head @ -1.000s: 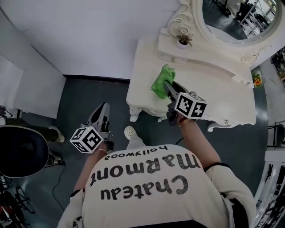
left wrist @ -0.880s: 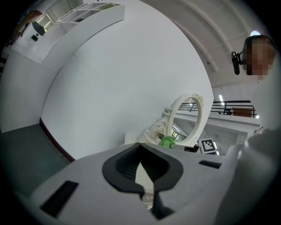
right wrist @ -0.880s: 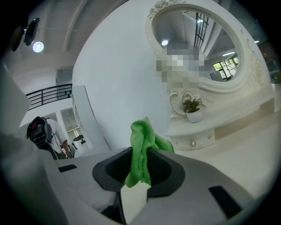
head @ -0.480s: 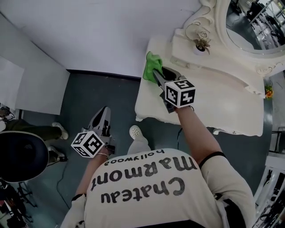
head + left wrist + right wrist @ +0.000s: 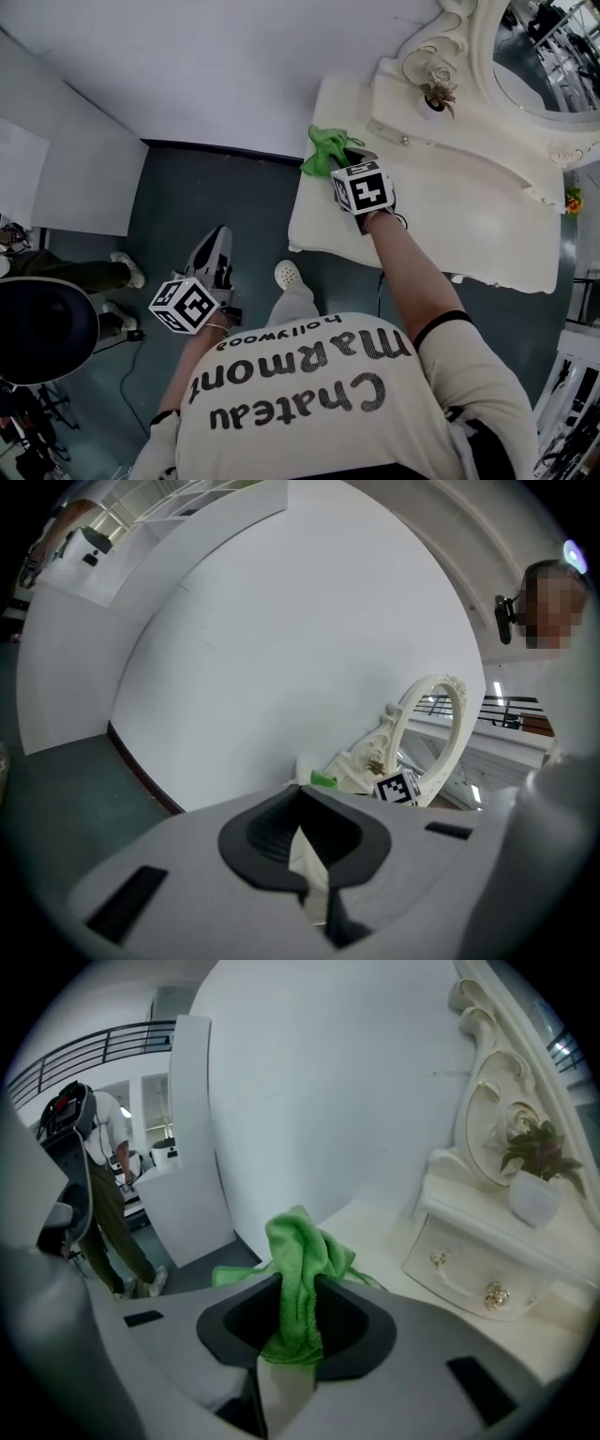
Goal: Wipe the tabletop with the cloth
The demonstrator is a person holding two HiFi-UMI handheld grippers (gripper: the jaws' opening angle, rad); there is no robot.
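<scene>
My left gripper [image 5: 219, 236] hangs low beside me over the dark grey-green floor [image 5: 216, 187], well apart from the table, its jaws closed together with nothing between them. My right arm reaches forward, and my right gripper [image 5: 296, 1309] is clamped on a bright green, fuzzy microfibre cloth [image 5: 323, 150], which bunches up between the jaws and spills out past their tips. The cloth rests at the left edge of the cream-white dressing-table tabletop [image 5: 450, 220], near the corner by the wall. Farther along the back of the tabletop stands a low cream drawer unit with small round knobs [image 5: 469, 1269]. On top of it sits a small plant in a white pot [image 5: 534, 1185]. Beyond that rises an oval mirror in a carved cream frame [image 5: 525, 66].
</scene>
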